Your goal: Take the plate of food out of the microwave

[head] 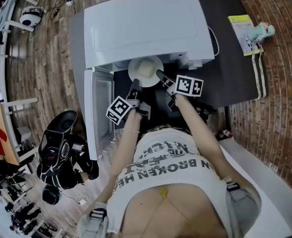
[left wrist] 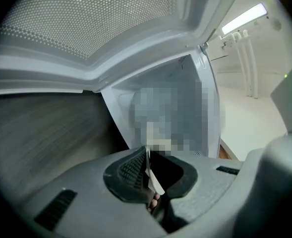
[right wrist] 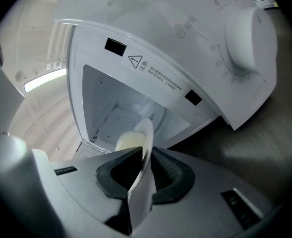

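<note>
The left gripper (left wrist: 148,175) has its dark ribbed pads (left wrist: 128,170) pressed onto a thin white edge, the rim of the plate (head: 146,71). The right gripper (right wrist: 145,175) pinches the opposite rim the same way, with the plate standing edge-on between its jaws in the right gripper view. From where I stand, the plate hangs between the two of them, each gripper clamped on one side of it. The left one comes in from the lower left and the right one from the lower right.

The pale mound of food (right wrist: 127,142) sits on the plate just past the right gripper's jaws, on the side toward the cavity. The plate is at the mouth of the microwave (head: 146,24), most of it already out in front of the opening and only its far edge under the front lip of the white top. The door (head: 98,108) stands swung open at the person's left, close beside the left gripper.

By count there is one plate, one heap of food, one microwave with one round knob (right wrist: 247,38) on its front panel, and two grippers, each carrying one marker cube. The microwave rests on a dark table (head: 235,73). At the table's far right, well apart from the plate, lie one yellow-green booklet (head: 242,31) and one small teal toy (head: 261,32).
</note>
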